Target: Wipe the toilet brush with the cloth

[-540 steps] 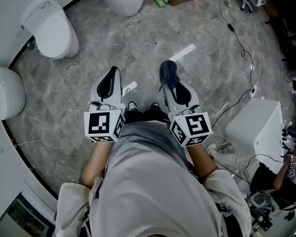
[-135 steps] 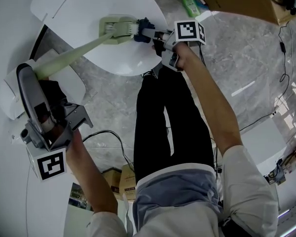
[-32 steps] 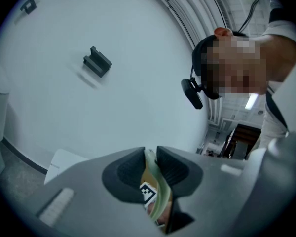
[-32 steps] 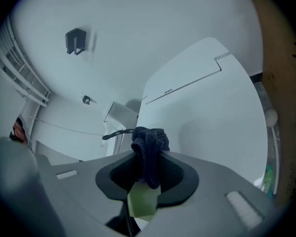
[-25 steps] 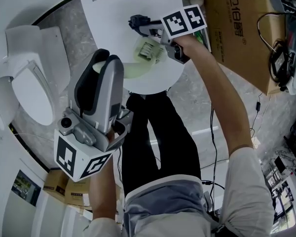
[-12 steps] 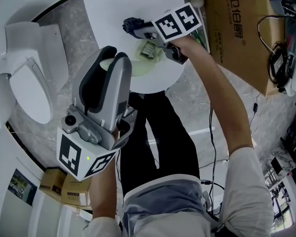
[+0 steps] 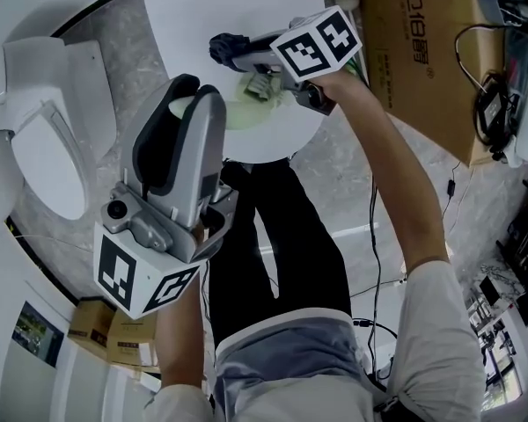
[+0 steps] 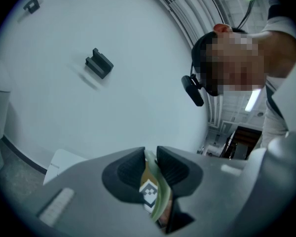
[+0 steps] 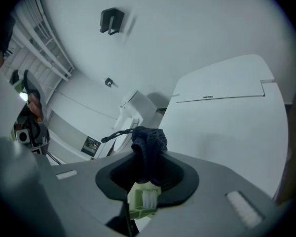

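left gripper (image 8: 151, 158) is clamped tight on the pale green handle of the toilet brush (image 8: 157, 201). right gripper (image 9: 147, 169) pinches the dark cloth (image 9: 148, 141) against the brush head (image 7: 260, 86), at 12 o'clock over the white toilet lid (image 7: 194, 25).

White toilet (image 7: 46, 161), cardboard box (image 7: 414, 51), marbled floor (image 7: 352, 170)

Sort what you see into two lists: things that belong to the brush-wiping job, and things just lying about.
Belongs to the job:
toilet brush, its handle clamped in the left gripper
cloth, clamped in the right gripper

Just lying about:
cardboard box
floor cable
open toilet
small boxes
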Demonstrator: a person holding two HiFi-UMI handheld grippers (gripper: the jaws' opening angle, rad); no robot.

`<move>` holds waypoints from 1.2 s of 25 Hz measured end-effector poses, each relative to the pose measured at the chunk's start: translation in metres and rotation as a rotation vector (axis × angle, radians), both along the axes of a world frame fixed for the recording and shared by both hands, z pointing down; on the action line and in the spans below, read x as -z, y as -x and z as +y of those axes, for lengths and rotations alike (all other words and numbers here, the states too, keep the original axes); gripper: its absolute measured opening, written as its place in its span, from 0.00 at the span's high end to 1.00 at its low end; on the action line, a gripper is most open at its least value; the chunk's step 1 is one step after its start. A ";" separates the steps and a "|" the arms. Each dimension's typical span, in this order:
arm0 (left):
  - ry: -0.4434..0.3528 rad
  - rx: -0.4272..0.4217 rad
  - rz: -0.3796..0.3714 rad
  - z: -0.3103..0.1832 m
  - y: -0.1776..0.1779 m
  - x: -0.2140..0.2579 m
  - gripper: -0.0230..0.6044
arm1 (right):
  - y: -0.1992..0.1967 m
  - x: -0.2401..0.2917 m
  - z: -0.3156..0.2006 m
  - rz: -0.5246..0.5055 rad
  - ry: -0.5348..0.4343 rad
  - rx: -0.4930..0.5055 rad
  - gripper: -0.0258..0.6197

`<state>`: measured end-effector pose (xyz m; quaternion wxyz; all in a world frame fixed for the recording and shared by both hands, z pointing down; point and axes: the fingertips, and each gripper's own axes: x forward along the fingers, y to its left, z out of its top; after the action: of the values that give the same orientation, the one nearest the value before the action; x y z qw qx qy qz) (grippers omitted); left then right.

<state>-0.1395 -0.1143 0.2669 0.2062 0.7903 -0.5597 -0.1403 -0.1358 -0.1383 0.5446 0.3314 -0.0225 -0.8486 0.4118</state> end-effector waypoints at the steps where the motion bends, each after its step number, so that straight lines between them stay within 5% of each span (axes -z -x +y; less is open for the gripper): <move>1: 0.000 0.000 0.001 0.000 0.000 0.000 0.96 | -0.002 0.001 0.001 -0.006 0.001 -0.002 0.83; 18: 0.008 -0.007 -0.014 0.000 -0.002 0.000 0.96 | -0.020 0.014 0.005 -0.077 -0.001 -0.064 0.83; 30: 0.011 -0.007 -0.022 0.001 -0.004 -0.001 0.96 | -0.037 0.021 0.000 -0.135 0.079 -0.171 0.83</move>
<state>-0.1356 -0.1130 0.2677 0.2049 0.7925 -0.5601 -0.1279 -0.0986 -0.1381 0.5234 0.2359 0.0094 -0.8508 0.4695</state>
